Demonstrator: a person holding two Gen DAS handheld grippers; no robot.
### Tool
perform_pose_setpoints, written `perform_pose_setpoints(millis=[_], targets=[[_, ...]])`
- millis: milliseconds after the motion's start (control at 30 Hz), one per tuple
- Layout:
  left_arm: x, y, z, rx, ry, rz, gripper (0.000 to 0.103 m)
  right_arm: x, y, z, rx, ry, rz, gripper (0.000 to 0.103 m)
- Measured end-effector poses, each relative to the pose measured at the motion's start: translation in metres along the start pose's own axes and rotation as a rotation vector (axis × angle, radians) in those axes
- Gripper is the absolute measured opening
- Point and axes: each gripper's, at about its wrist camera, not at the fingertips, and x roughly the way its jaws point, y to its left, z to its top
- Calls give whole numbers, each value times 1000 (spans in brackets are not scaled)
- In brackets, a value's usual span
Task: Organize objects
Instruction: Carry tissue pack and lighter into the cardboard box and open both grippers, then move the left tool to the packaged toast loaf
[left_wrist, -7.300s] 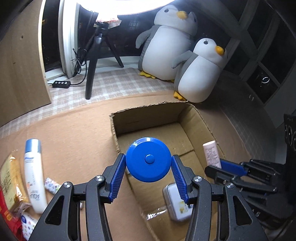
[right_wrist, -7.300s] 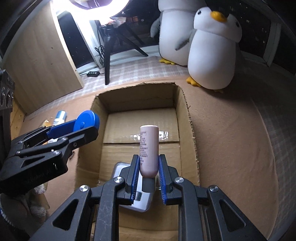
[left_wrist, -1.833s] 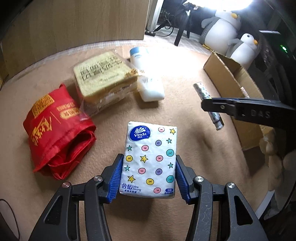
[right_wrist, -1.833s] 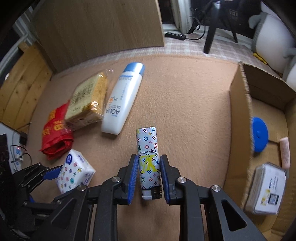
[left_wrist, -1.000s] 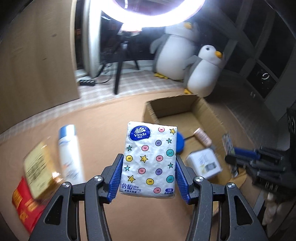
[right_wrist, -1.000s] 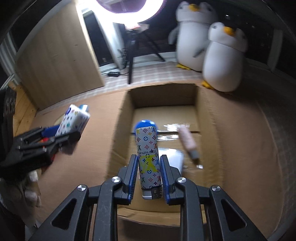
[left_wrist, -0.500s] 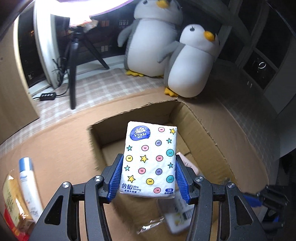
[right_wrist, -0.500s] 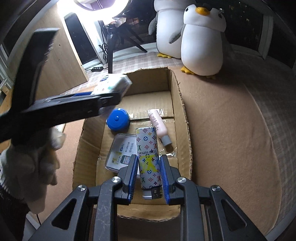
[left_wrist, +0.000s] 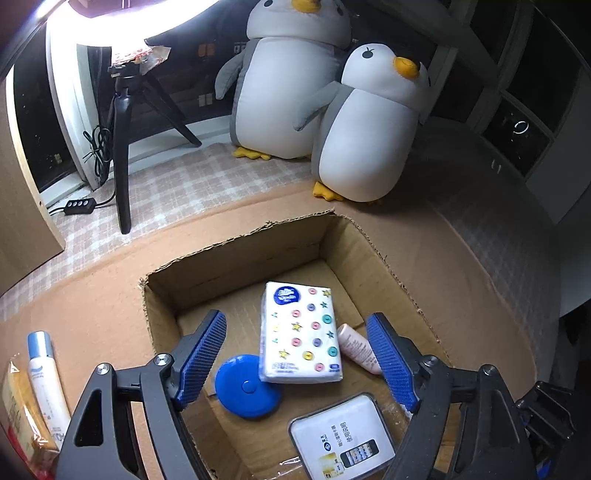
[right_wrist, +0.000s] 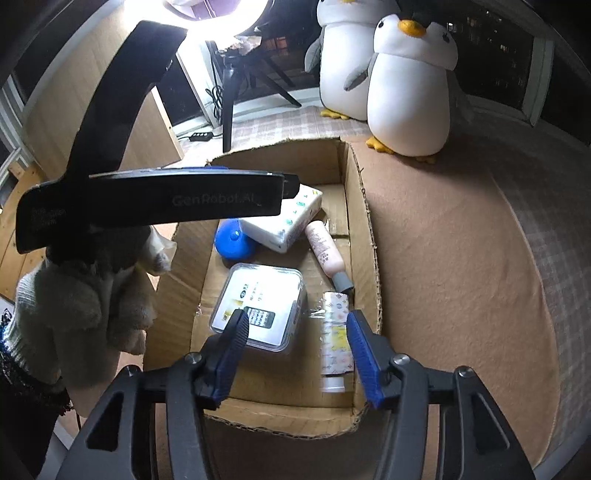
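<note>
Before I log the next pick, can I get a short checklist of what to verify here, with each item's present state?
1. Left claw clear of the tissue pack, jaws just opened: ok.
2. Right claw clear of the patterned tube, jaws just opened: ok.
3. Tissue pack settled flat: not ok, it leans on the blue disc and pink tube.
4. Patterned tube inside the cardboard box: ok.
5. Items left outside, white bottle and bread pack: not ok.
6. Patterned tube at rest: cannot tell, blurred.
</note>
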Motion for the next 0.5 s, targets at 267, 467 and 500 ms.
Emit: perform_pose_setpoints(millis=[267, 467, 500], targets=[[-23, 11, -12, -17, -16, 2, 82, 1, 4, -1, 18, 8, 14, 52], [-59, 36, -34, -45, -43, 29, 82, 0, 17, -1, 28, -5, 48, 52], [-66, 41, -38, -52, -48, 32, 82, 0, 21, -1, 29, -5, 53, 52]])
